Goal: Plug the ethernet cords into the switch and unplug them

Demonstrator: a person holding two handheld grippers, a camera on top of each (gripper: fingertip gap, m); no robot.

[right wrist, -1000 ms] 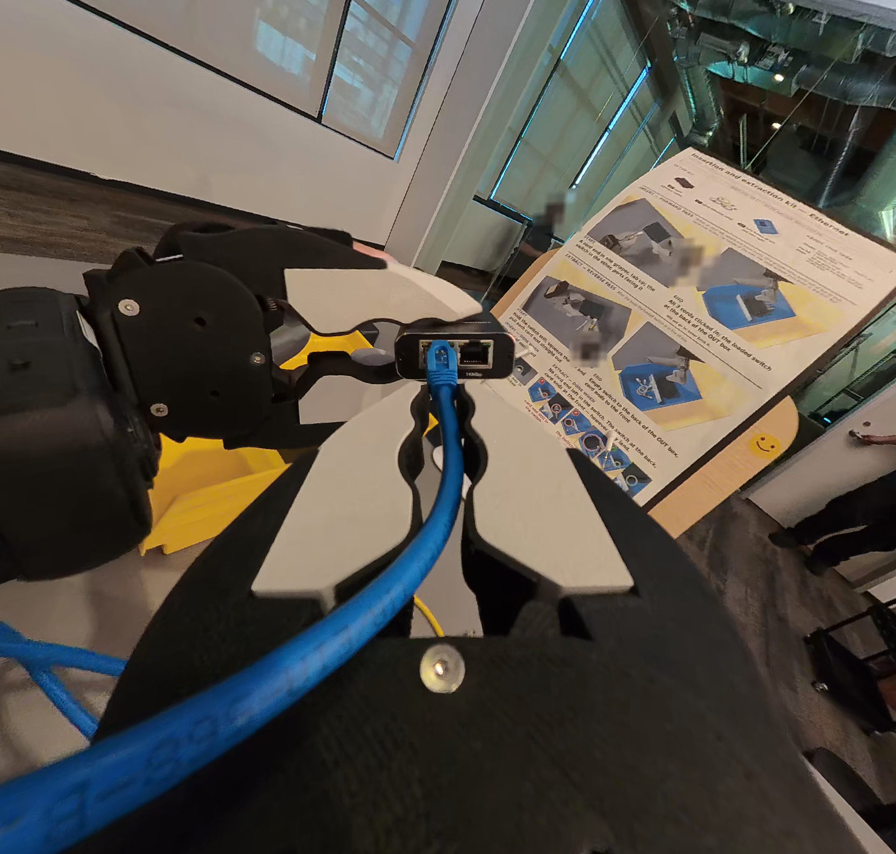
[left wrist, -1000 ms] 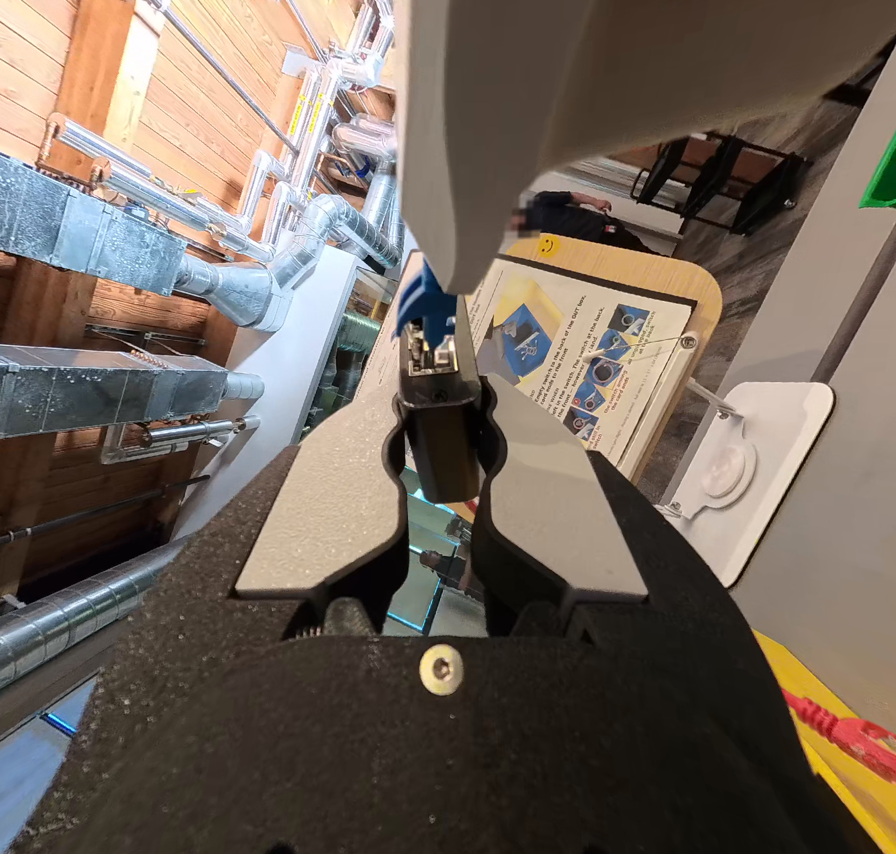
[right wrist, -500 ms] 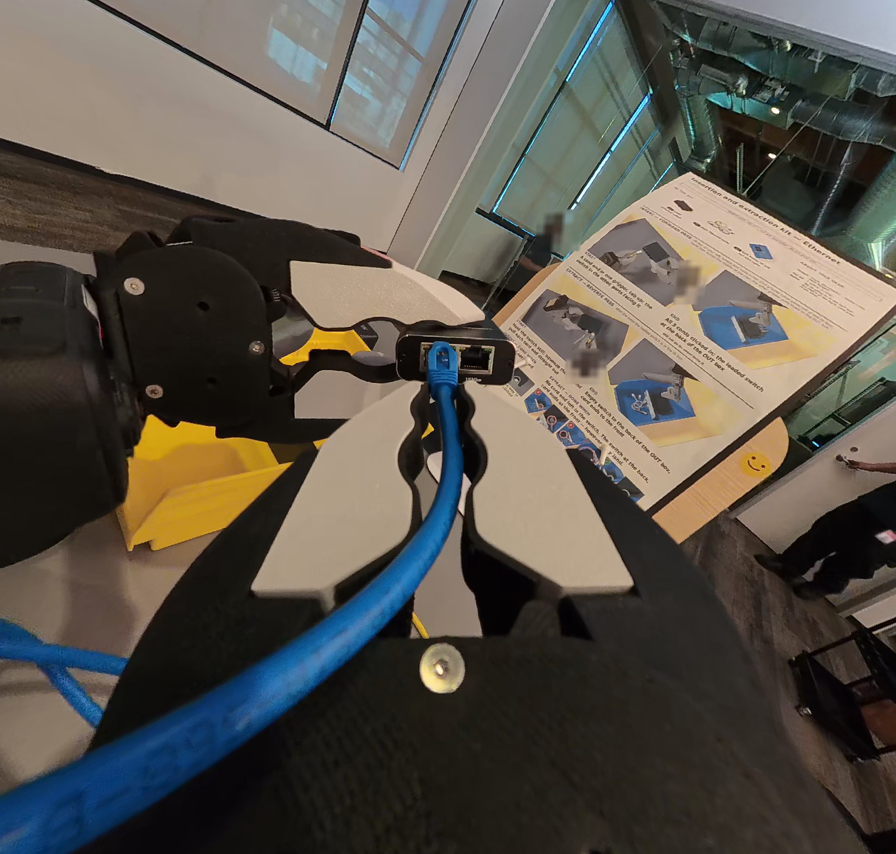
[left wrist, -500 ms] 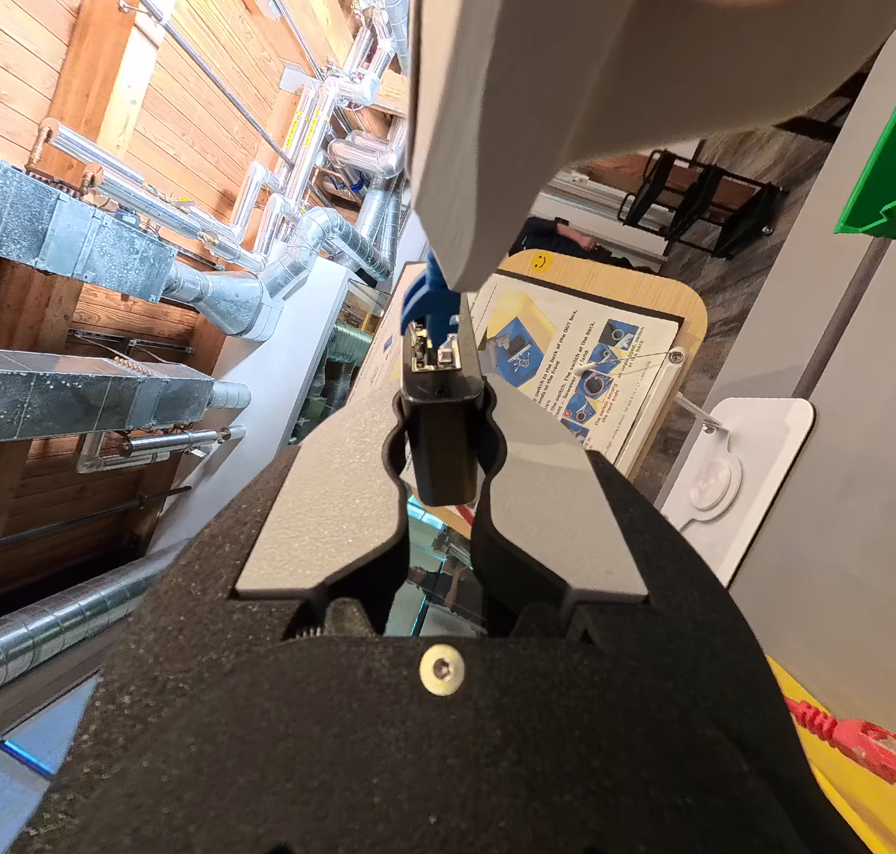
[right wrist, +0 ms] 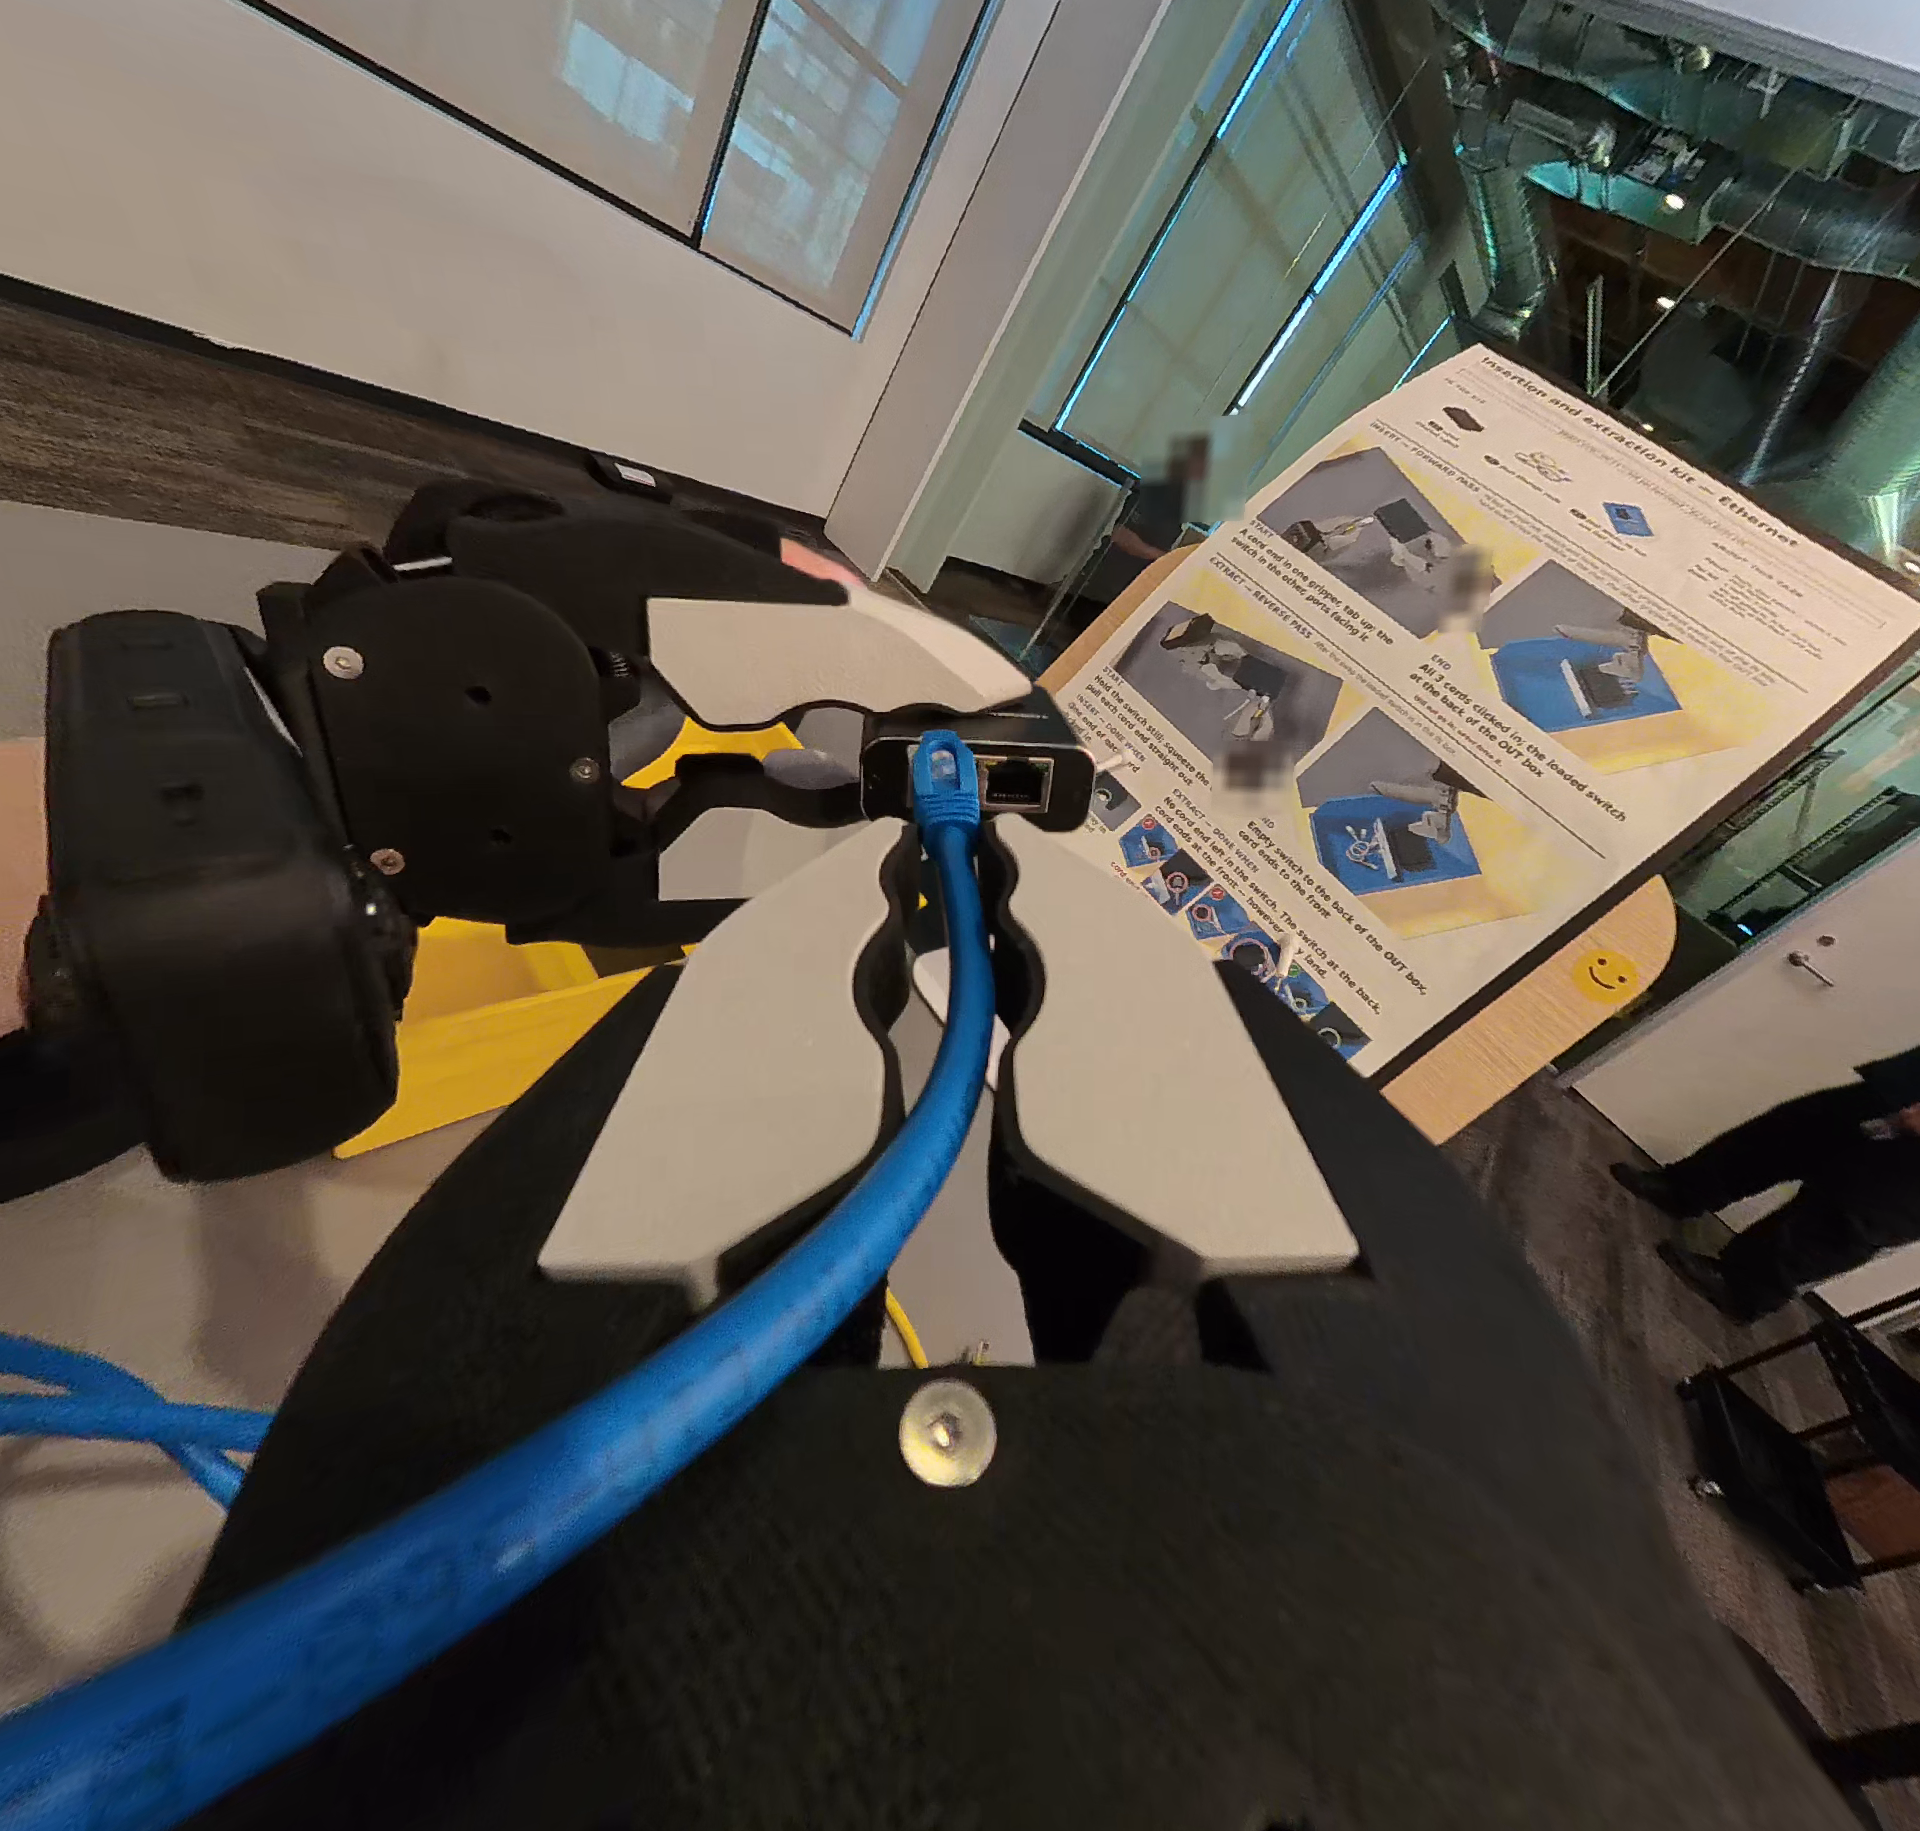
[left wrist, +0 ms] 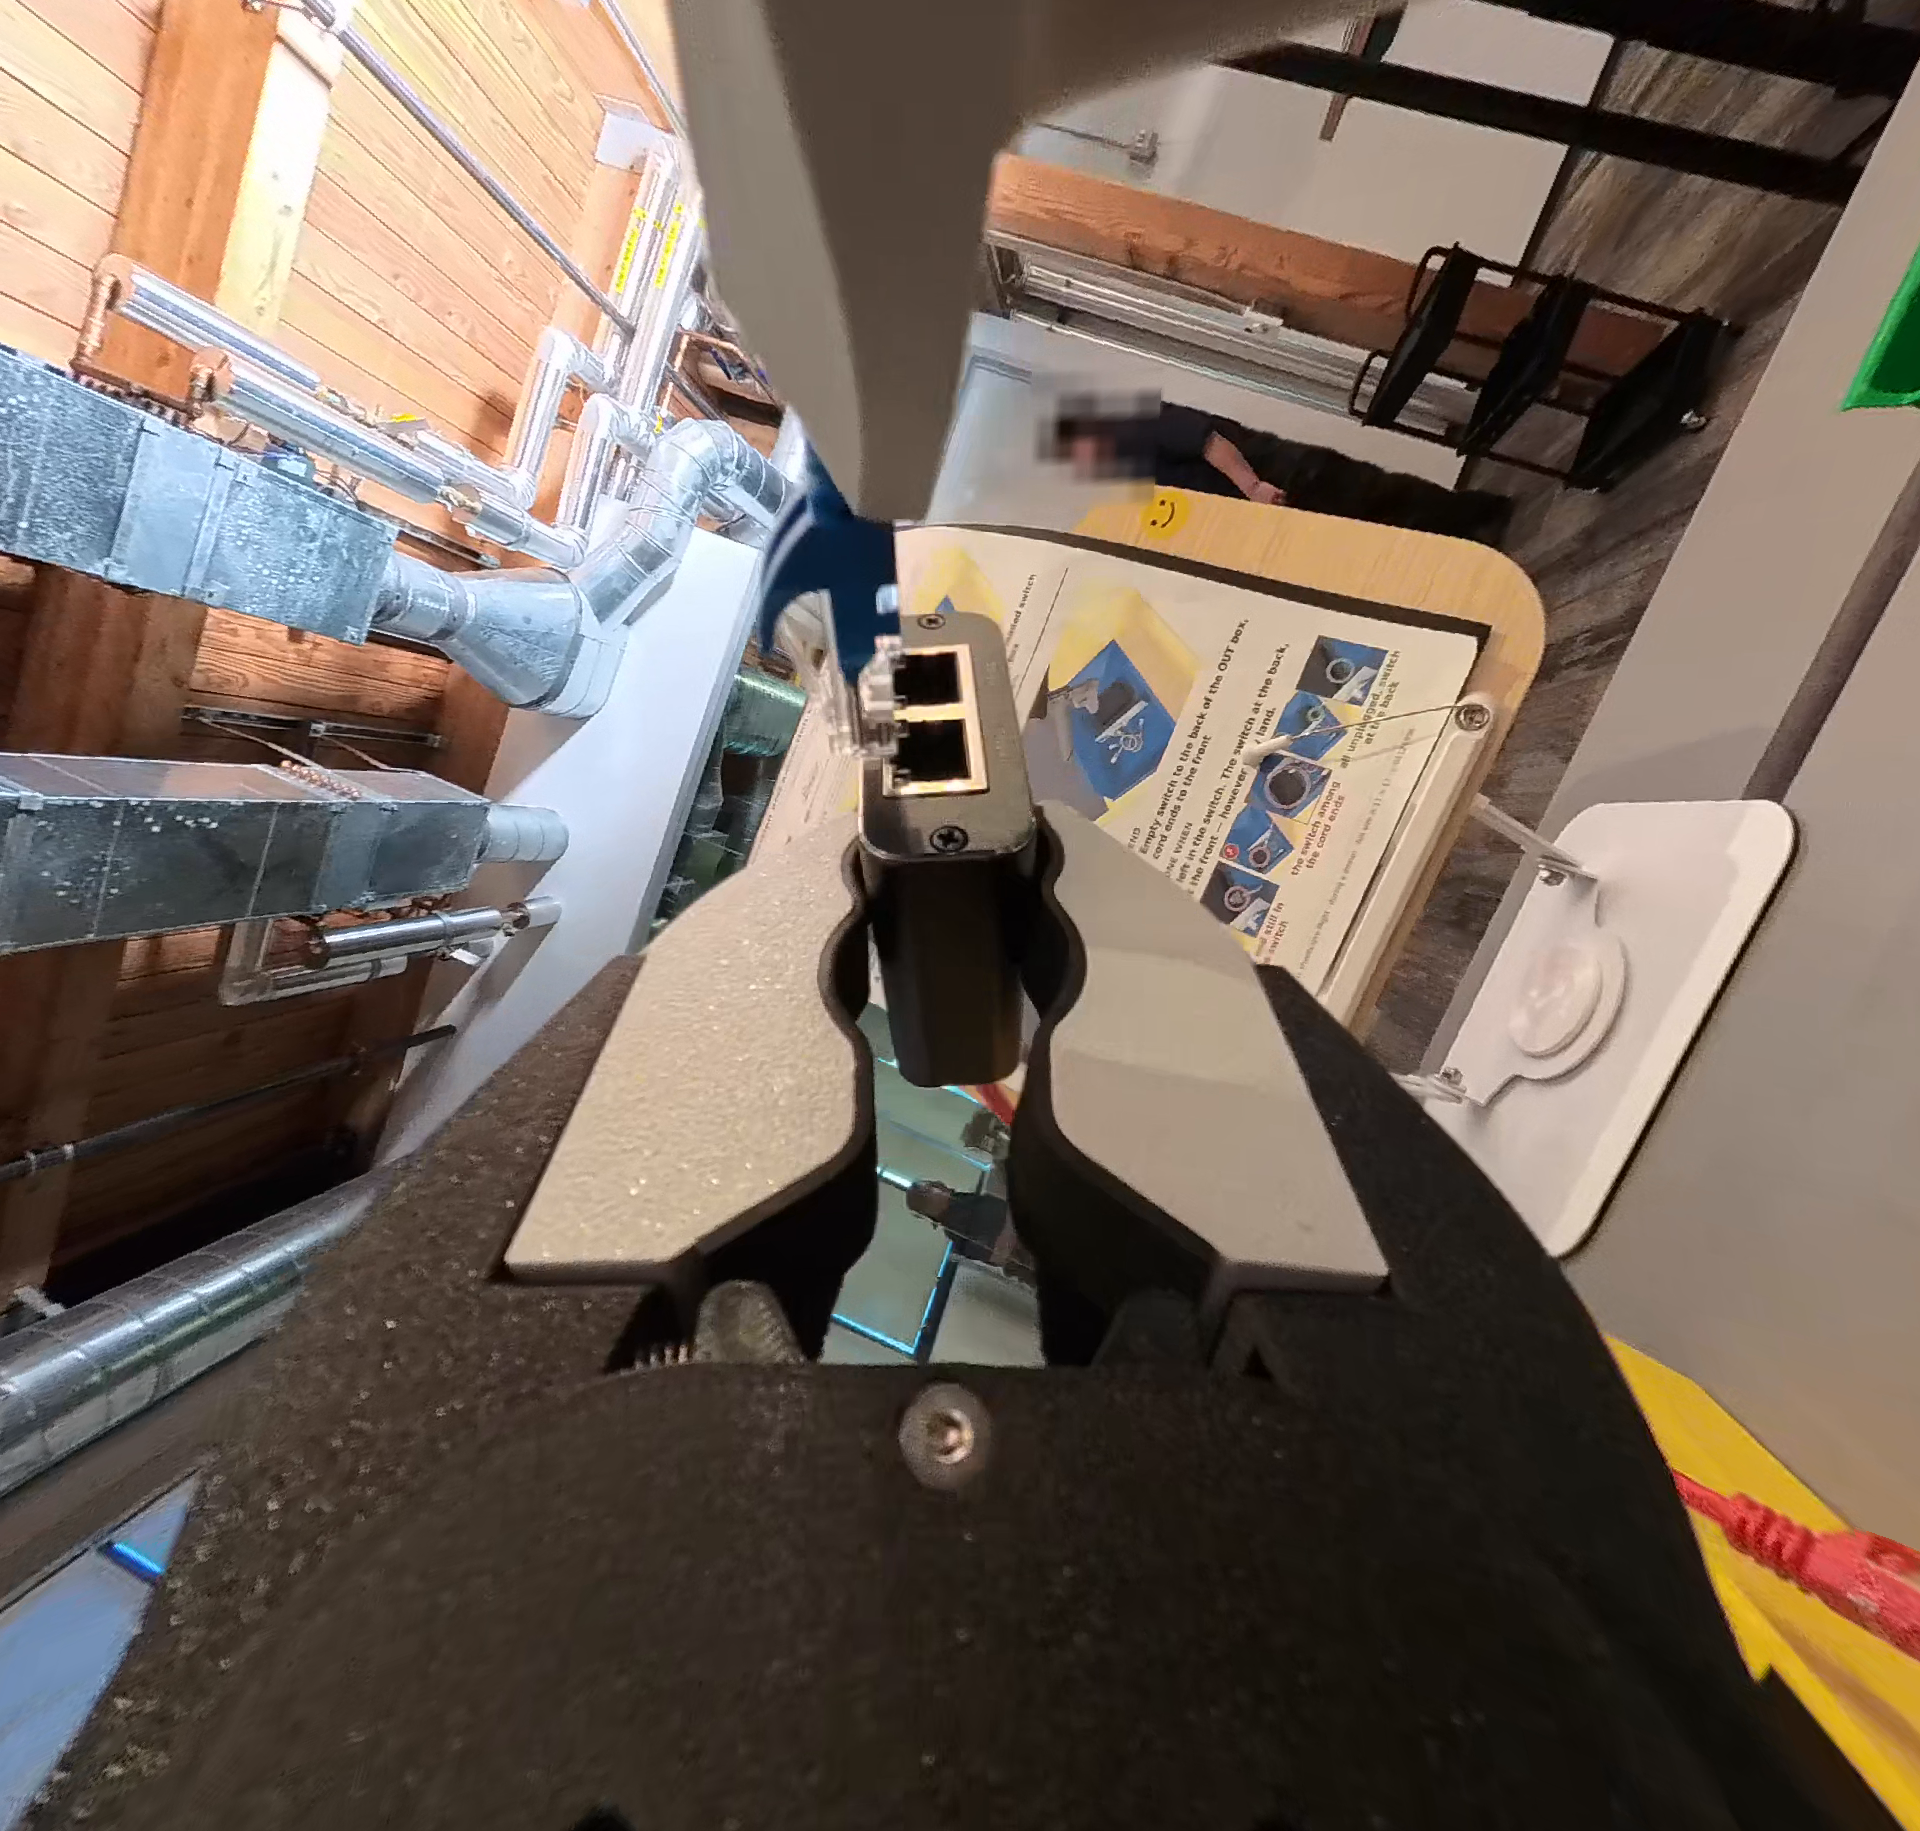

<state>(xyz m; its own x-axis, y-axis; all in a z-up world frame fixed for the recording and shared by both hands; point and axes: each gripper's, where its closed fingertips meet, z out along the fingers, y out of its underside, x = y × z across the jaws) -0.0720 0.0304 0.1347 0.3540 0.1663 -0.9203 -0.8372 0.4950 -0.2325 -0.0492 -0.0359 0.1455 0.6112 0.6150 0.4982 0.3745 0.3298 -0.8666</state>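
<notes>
My left gripper (left wrist: 951,846) is shut on a small black switch (left wrist: 951,960), held in the air with its two ports (left wrist: 935,721) facing up and away. In the right wrist view the left gripper (right wrist: 894,732) comes in from the left, clamping the switch (right wrist: 1039,779). My right gripper (right wrist: 948,846) is shut on a blue ethernet cord (right wrist: 961,1002) just behind its plug (right wrist: 943,779). The clear plug tip (left wrist: 873,701) sits just outside the ports at the switch's left edge, not seated. One right-gripper finger (left wrist: 821,223) hangs over the top of the left wrist view.
An instruction board (right wrist: 1507,742) stands just behind the switch on a white base (left wrist: 1621,1002). A yellow bin (right wrist: 499,1002) lies under the left gripper. A red cord (left wrist: 1808,1563) lies on yellow at lower right. Blue cord loops (right wrist: 104,1418) lie on the grey table. Tip to tip, the grippers are about 7 centimeters apart.
The blue cord's plug sat in the switch's port before; now its clear tip is out and beside the ports. Both grippers keep their holds and have tilted slightly.
</notes>
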